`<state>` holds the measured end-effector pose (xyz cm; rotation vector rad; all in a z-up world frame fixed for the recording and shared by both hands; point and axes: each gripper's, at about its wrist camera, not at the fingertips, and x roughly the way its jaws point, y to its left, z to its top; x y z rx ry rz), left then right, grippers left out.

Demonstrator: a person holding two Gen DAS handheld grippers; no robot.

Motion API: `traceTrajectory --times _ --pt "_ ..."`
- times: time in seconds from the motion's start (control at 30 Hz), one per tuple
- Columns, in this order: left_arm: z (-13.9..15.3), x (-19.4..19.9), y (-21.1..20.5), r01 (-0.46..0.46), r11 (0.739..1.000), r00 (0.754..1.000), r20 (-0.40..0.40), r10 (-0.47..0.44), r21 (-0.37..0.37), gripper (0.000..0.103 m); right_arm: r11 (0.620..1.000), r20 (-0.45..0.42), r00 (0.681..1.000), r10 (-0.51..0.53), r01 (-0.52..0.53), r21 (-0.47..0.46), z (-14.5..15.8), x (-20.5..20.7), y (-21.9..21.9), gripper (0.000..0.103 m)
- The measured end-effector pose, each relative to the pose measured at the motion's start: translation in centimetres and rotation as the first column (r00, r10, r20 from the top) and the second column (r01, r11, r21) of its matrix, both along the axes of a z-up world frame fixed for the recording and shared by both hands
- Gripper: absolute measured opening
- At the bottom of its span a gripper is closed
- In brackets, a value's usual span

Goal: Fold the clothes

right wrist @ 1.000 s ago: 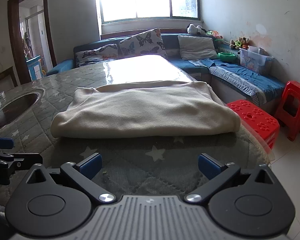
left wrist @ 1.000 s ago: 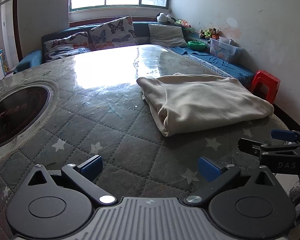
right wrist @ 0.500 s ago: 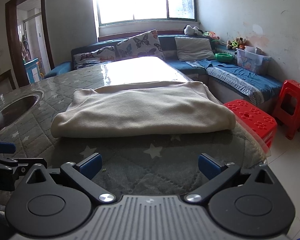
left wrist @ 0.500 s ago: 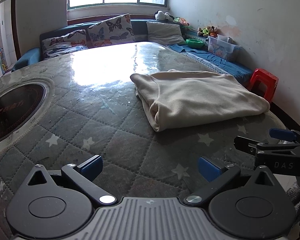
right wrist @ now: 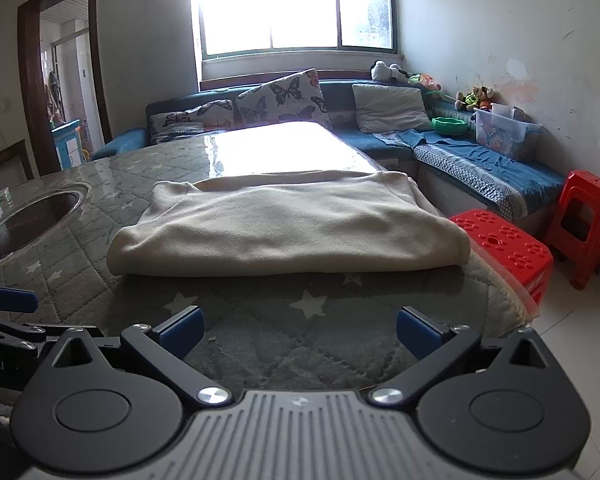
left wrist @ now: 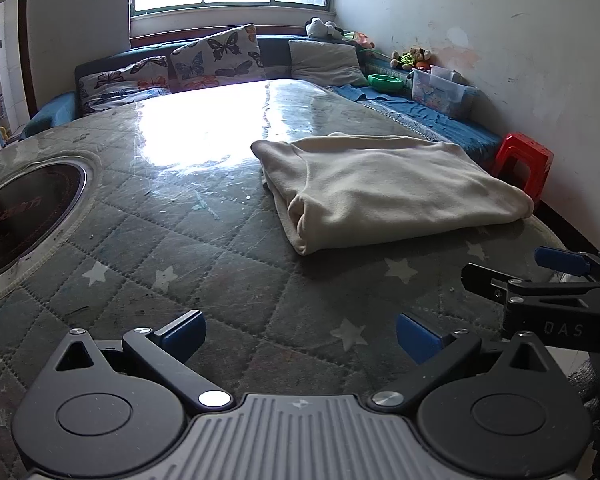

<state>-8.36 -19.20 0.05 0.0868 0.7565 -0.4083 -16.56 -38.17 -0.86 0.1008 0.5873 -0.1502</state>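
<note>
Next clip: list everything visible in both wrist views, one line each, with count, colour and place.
folded garment: one, cream, on the table's right part
table: one, grey quilted star cover under clear sheet
round inset: one, dark, table's left side
sofa: one, blue, along window and right wall
butterfly cushions: two, white patterned, on sofa
plain cushion: one, grey, sofa corner
bowl: one, green, on sofa
storage box: one, clear, on sofa
stools: two, red, right of table
left gripper: black, blue fingers apart, empty
right gripper: black, blue fingers apart, empty
</note>
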Motion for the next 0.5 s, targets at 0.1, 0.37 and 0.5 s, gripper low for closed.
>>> traceTrajectory --times 0.1,0.37,0.5 --pt "0.02 -0.08 -0.08 0.004 1.0 1.0 0.004 -0.004 0.001 0.103 1.0 -0.003 1.0 0.001 -0.001 0.008 -0.01 -0.03 -0.05 0.103" --pt "0.17 -0.27 -0.19 0.012 1.0 1.0 0.008 -0.012 -0.005 0.103 1.0 0.001 1.0 0.005 -0.005 0.005 0.07 -0.22 0.14 0.103" --pt "0.27 -0.33 -0.16 0.012 1.0 1.0 0.01 -0.012 -0.007 0.103 1.0 0.005 1.0 0.003 -0.003 0.005 0.17 -0.27 0.11 0.103"
